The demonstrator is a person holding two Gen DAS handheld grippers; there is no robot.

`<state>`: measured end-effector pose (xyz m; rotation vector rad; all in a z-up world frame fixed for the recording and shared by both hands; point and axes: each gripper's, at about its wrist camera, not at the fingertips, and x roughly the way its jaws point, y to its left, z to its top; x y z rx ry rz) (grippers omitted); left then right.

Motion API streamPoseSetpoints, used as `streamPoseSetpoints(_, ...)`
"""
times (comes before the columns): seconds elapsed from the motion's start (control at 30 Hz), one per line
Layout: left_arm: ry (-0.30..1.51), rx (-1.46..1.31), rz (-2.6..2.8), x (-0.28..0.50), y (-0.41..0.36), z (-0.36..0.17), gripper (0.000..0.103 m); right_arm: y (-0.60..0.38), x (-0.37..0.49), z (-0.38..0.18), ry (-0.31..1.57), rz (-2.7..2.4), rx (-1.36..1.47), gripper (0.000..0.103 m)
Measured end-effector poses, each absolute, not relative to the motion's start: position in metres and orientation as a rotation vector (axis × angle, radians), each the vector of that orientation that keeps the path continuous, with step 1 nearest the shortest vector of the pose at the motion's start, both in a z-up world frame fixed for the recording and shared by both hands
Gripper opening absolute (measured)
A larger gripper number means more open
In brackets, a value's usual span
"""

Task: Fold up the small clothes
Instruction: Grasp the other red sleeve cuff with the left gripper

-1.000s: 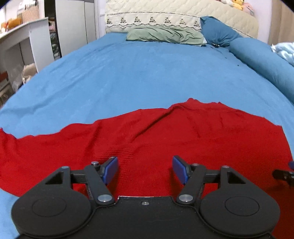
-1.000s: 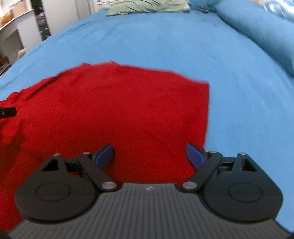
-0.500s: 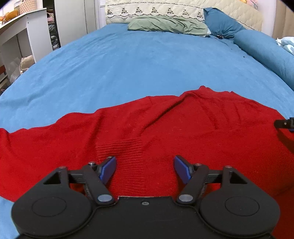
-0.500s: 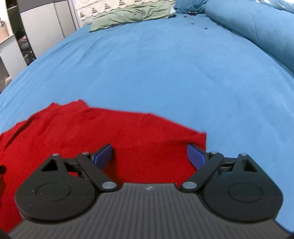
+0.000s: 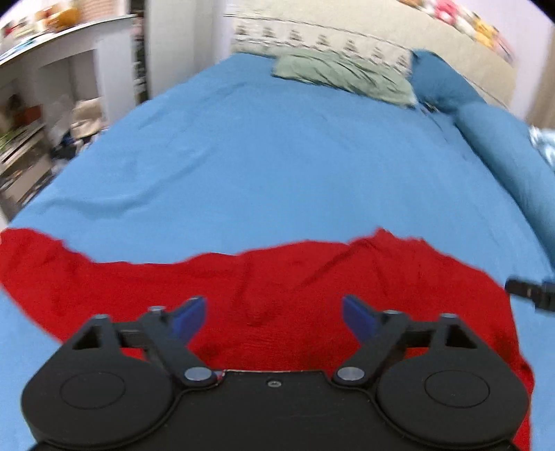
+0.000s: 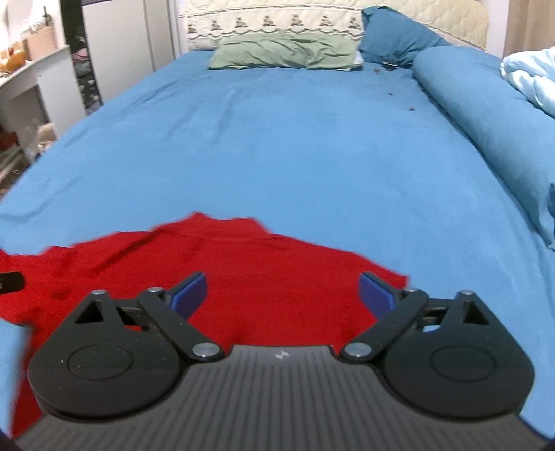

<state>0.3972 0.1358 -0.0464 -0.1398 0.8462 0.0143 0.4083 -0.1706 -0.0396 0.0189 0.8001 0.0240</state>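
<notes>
With the left gripper [image 5: 274, 314] opening and the right gripper [image 6: 282, 291] wide, both empty above the red garment [image 5: 295, 277], we should next grasp its near edge evenly.

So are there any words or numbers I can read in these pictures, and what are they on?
No words or numbers can be read.
The right gripper has a tiny pale mark on its grey body, too small to read.
The headboard has only a stitched pattern.

free: bare blue sheet [image 6: 295, 156] beyond red garment [image 6: 263, 277] | blocked far end: green pillow [image 6: 284, 53], blue pillow [image 6: 392, 34] | right edge: rolled blue bolster [image 6: 485, 114]
</notes>
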Motion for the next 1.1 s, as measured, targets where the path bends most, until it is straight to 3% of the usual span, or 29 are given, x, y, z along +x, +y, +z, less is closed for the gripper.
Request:
streamPoseSetpoints(0.33, 0.851, -0.305, 0.183, 0.374, 0.270, -0.040, 0.094, -0.051, 0.402, -0.022, 0.879, 0.107, 0.176, 0.103)
streamPoseSetpoints(0.63, 0.847, -0.387, 0.295, 0.375, 0.373, -0.077, 0.094, 0.029, 0.394, -0.046, 0.967, 0.147, 0.228, 0.103)
streamPoseSetpoints(0.9, 0.788, -0.417, 0.393, 0.387, 0.438, -0.115, 0.079, 0.053, 0.393, -0.058, 0.974, 0.113, 0.200, 0.103)
streamPoseSetpoints(0.97, 0.802, -0.433, 0.393, 0.392, 0.445, -0.126, 0.066, 0.056, 0.396, -0.062, 0.974, 0.110, 0.193, 0.103)
streamPoseSetpoints(1.1, 0.794, -0.467, 0.395, 0.395, 0.452, -0.141, 0.059, 0.061, 0.400, -0.070, 0.977, 0.107, 0.179, 0.103)
